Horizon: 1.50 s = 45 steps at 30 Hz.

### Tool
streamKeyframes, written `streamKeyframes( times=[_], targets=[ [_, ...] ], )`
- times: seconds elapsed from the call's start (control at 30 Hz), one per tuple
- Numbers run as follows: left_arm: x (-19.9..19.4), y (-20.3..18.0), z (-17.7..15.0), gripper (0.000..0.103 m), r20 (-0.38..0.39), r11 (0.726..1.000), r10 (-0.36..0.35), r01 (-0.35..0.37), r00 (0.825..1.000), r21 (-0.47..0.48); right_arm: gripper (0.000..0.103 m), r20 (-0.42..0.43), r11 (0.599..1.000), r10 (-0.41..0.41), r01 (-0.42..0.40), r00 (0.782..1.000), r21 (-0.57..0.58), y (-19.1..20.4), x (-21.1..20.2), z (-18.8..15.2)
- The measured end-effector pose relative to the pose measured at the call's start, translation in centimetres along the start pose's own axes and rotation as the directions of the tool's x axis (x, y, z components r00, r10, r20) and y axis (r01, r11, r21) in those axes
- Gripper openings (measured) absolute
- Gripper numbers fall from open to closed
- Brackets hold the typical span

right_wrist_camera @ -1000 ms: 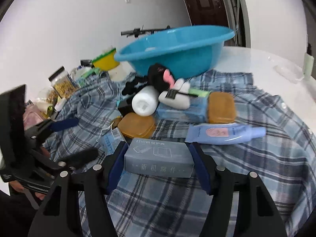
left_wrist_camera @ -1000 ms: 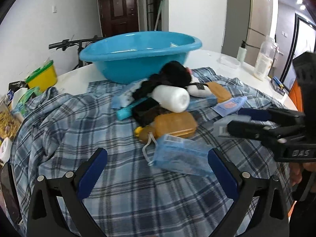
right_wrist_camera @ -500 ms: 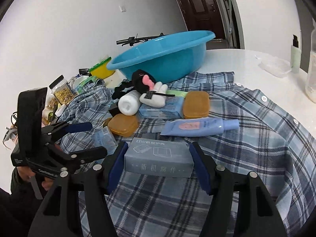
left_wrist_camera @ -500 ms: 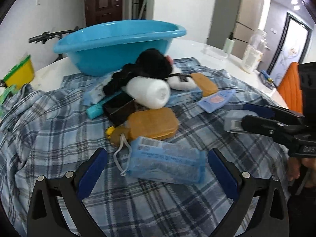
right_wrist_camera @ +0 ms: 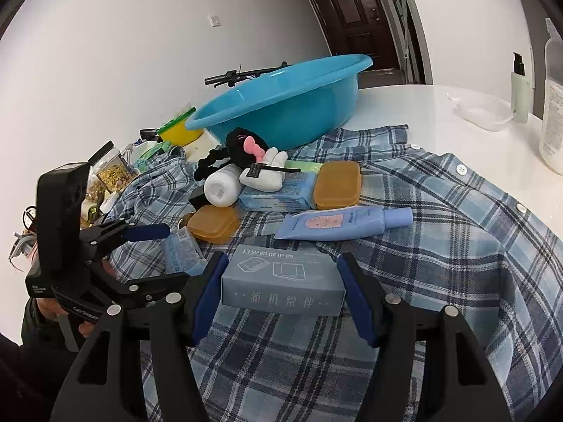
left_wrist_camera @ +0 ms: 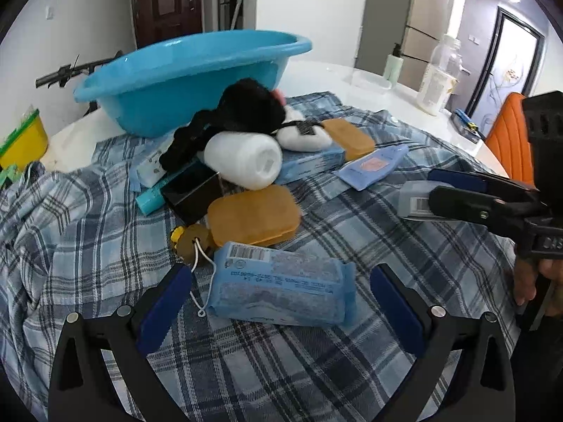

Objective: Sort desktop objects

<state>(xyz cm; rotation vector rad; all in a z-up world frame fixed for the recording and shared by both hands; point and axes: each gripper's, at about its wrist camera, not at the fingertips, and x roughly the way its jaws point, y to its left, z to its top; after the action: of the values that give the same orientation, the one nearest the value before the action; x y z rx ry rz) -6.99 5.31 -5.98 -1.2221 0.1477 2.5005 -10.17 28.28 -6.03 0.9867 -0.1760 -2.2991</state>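
My right gripper (right_wrist_camera: 283, 290) is shut on a grey-blue box (right_wrist_camera: 283, 283) and holds it above the plaid shirt (right_wrist_camera: 440, 246); the box also shows in the left wrist view (left_wrist_camera: 417, 204). My left gripper (left_wrist_camera: 279, 299) is open, its blue pads on either side of a blue tissue pack (left_wrist_camera: 281, 285) lying on the shirt. Behind lie an amber case (left_wrist_camera: 253, 216), a white bottle (left_wrist_camera: 244, 160), a black plush toy (left_wrist_camera: 246, 109), a blue tube (right_wrist_camera: 345, 223) and a second amber case (right_wrist_camera: 337, 184). A blue basin (left_wrist_camera: 190, 77) stands at the back.
A yellow tub (left_wrist_camera: 21, 142) and snack jars (right_wrist_camera: 112, 172) sit at the left table edge. Bottles (left_wrist_camera: 436, 79) and a clear tray (right_wrist_camera: 482, 112) stand on the white table at the right. An orange chair (left_wrist_camera: 506, 137) is beyond the table.
My left gripper has moved forward so the tissue pack now lies between its open pads. My right gripper has lifted and drawn back with the box still in it.
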Motion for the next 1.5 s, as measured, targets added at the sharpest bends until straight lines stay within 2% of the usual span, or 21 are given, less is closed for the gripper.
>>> streamKeyframes(
  times=[0.23, 0.3, 0.33, 0.43, 0.57, 0.8, 0.97, 1.17, 1.5],
  targets=[
    [1.4, -0.3, -0.2, 0.103, -0.035, 1.000, 0.001, 0.000, 0.999, 0.021, 0.063, 0.003, 1.000, -0.001, 0.001, 1.000, 0.003, 0.0, -0.2, 0.0],
    [1.8, -0.2, -0.2, 0.095, -0.045, 1.000, -0.004, 0.005, 0.999, 0.015, 0.063, 0.004, 1.000, -0.001, 0.001, 1.000, 0.003, 0.0, -0.2, 0.0],
    [1.9, -0.1, -0.2, 0.086, -0.048, 1.000, -0.001, 0.002, 0.999, 0.015, 0.063, 0.004, 1.000, -0.002, 0.002, 1.000, 0.003, 0.0, -0.2, 0.0],
    [1.7, 0.0, -0.2, 0.080, -0.041, 1.000, -0.008, 0.008, 0.999, 0.011, 0.063, 0.004, 1.000, -0.003, 0.003, 1.000, 0.003, 0.0, -0.2, 0.0],
    [1.0, 0.2, -0.1, 0.079, -0.031, 1.000, -0.012, 0.012, 0.999, -0.005, 0.063, 0.004, 1.000, -0.006, 0.006, 1.000, 0.006, -0.1, -0.2, 0.0],
    [-1.8, -0.6, -0.2, 0.079, 0.020, 1.000, -0.006, 0.006, 1.000, 0.019, 0.063, 0.007, 1.000, -0.019, 0.019, 1.000, 0.007, -0.1, -0.4, -0.1],
    [-4.4, -0.2, -0.1, 0.079, 0.076, 1.000, -0.016, 0.017, 0.997, -0.007, 0.063, 0.020, 1.000, -0.028, 0.028, 0.999, 0.004, 0.2, -0.9, 0.1],
    [-8.0, 1.4, 1.4, 0.079, 0.173, 0.994, -0.061, 0.075, 0.983, -0.076, 0.063, 0.026, 0.999, -0.035, 0.035, 0.999, 0.001, 0.5, -1.2, 0.4],
    [-10.6, 3.4, 3.7, 0.079, 0.243, 0.979, -0.141, 0.172, 0.960, -0.110, 0.063, 0.028, 0.999, -0.035, 0.036, 0.999, -0.008, 1.2, -1.0, 0.7]
  ],
)
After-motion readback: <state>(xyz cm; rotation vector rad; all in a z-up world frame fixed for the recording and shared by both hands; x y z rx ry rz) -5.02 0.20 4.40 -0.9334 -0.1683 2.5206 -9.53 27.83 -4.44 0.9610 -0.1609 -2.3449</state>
